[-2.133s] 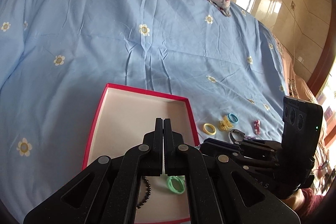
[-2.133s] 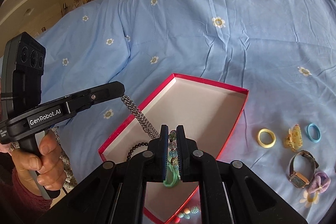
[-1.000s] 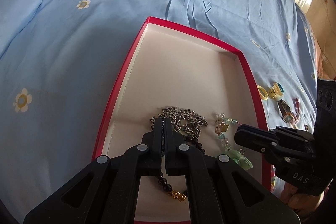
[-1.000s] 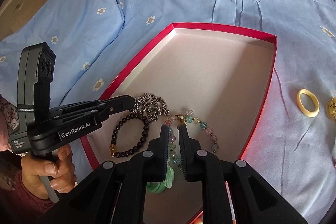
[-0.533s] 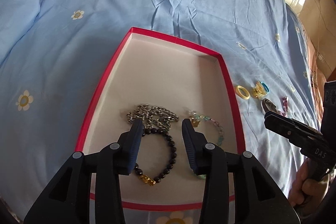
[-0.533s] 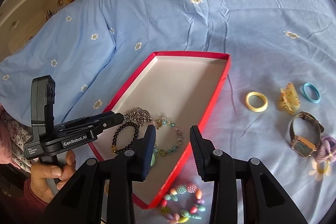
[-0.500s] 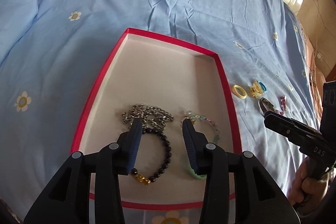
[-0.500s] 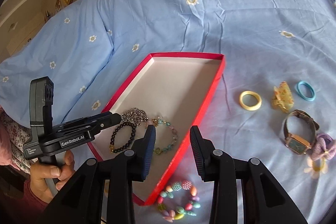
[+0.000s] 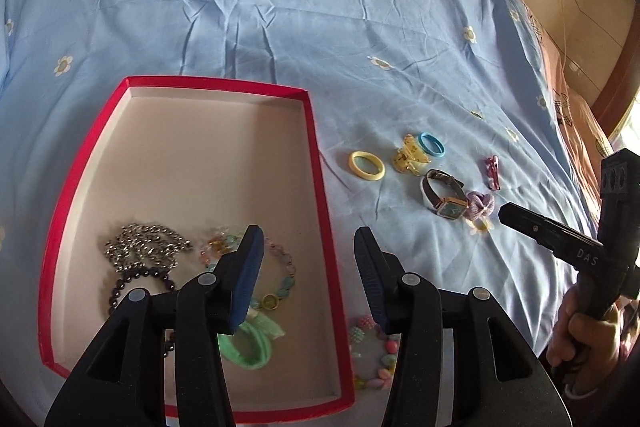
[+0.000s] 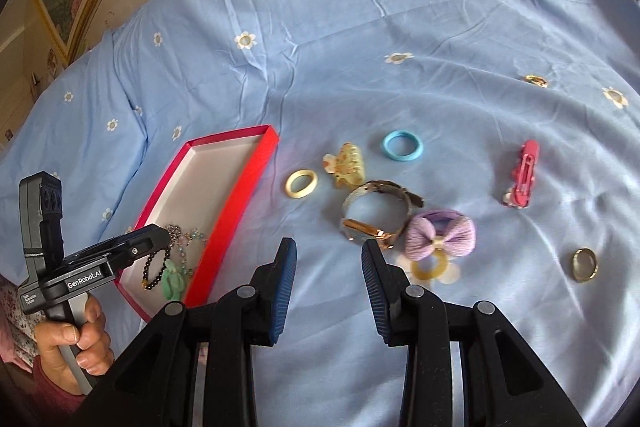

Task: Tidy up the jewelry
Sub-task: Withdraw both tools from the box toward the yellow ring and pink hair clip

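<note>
A: What is differing from two seconds back?

B: Both tools were clenched then, the left gripper (image 9: 308,259) on a silver chain and the right gripper (image 10: 328,269) on a string of beads; now both are standing released, jaws wide apart and gripping nothing; the left one is hanging over the right rim of the shallow red cardboard box with a pale lining (image 9: 316,163), and the right one is hovering above the blue flowered bedsheet (image 10: 360,27), near the gold-cased wristwatch (image 10: 374,217).

A: Where is the jewelry lying?

B: Inside the box the silver link chain (image 9: 144,247), the dark bead bracelet (image 9: 140,281), the pastel glass-bead bracelet (image 9: 280,279) and a mint green hair tie (image 9: 252,341) are resting at the near end; a multicoloured bead bracelet (image 9: 374,351) is lying on the sheet just beside the box's near right corner.

A: And the things not yet in the box?

B: They are sitting on the sheet to the right of the box: a yellow ring-shaped band (image 10: 301,184), a yellow hair claw (image 10: 346,159), a blue elastic loop (image 10: 402,145), the watch, a lilac bow hair tie (image 10: 440,235) touching it, a pink hair clip (image 10: 524,173) and a small gold ring (image 10: 585,264) well apart.
</note>
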The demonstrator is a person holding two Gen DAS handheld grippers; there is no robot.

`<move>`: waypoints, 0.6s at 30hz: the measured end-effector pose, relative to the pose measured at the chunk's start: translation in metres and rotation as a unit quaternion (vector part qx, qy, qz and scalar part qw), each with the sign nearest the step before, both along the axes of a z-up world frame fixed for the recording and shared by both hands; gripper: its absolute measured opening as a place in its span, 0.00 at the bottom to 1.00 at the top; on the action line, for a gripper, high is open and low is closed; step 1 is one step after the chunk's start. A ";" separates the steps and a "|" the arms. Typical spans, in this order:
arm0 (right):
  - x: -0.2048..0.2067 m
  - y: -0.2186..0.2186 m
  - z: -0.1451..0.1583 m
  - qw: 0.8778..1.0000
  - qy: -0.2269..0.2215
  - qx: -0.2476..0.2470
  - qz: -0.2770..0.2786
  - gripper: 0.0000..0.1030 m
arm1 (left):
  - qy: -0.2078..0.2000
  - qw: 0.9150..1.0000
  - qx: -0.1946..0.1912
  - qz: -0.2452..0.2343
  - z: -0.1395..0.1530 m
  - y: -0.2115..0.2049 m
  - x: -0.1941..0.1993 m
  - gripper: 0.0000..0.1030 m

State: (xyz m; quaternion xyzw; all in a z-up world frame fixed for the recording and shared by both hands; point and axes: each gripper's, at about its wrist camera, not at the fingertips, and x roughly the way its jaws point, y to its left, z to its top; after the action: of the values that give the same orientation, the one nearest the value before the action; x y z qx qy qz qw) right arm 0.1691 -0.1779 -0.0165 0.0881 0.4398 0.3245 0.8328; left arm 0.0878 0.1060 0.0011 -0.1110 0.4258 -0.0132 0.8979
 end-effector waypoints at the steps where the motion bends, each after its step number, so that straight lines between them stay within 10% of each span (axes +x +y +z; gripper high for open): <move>1: 0.002 -0.005 -0.001 1.000 0.000 -0.001 -0.006 0.35 | 0.000 1.000 0.000 -0.004 0.000 -0.004 0.003 0.45; 18: 0.049 -0.067 -0.016 0.994 0.010 -0.031 -0.106 0.40 | 0.016 0.999 -0.019 -0.048 -0.007 -0.053 0.070 0.54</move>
State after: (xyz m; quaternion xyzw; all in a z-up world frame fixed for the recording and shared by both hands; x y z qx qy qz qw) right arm 0.2180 -0.2449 -0.0327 0.1115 0.4458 0.2200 0.8605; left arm 0.1581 0.0533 -0.0054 -0.1079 0.4445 -0.0629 0.8870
